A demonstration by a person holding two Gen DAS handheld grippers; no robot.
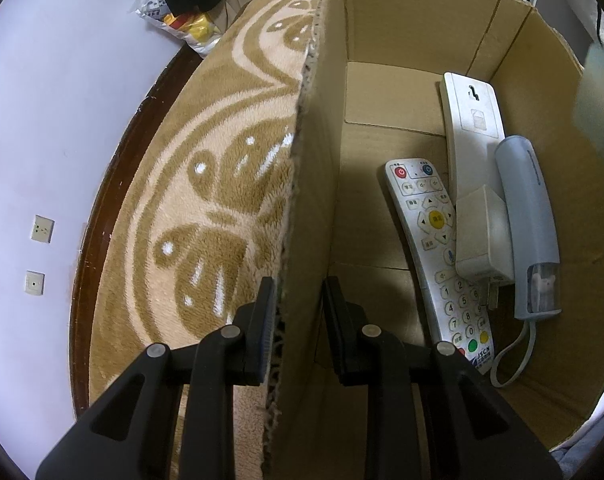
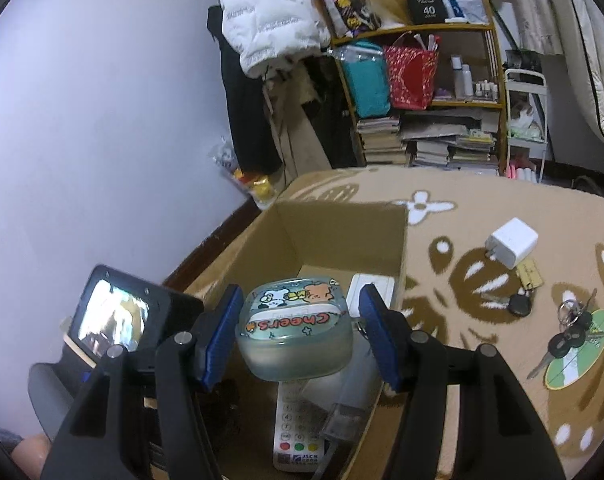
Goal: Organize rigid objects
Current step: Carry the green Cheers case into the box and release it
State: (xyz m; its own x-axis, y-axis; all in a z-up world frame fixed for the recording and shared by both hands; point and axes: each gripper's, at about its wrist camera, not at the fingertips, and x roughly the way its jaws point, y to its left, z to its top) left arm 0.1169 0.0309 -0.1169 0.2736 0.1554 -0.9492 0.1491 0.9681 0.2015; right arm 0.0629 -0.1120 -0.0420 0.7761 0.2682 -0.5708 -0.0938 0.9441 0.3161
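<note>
My left gripper (image 1: 298, 292) is shut on the upright side wall (image 1: 321, 120) of an open cardboard box, one finger inside and one outside. On the box floor lie a white remote (image 1: 433, 240), a long white device (image 1: 473, 120), a white plug adapter (image 1: 483, 236) and a pale blue gadget with a cord (image 1: 529, 216). My right gripper (image 2: 300, 300) is shut on a translucent green "Cheers" case (image 2: 296, 332), which hangs above the cardboard box (image 2: 341, 232) and the remote (image 2: 298, 436).
The box stands on a tan patterned rug (image 2: 481, 360) beside a white wall. Right of it on the rug lie a white charger (image 2: 511, 242), a yellow tag (image 2: 529, 274), a black key (image 2: 517, 304) and a key bunch (image 2: 569, 332) on a green disc (image 2: 577, 360). Crowded shelves (image 2: 421, 100) stand behind.
</note>
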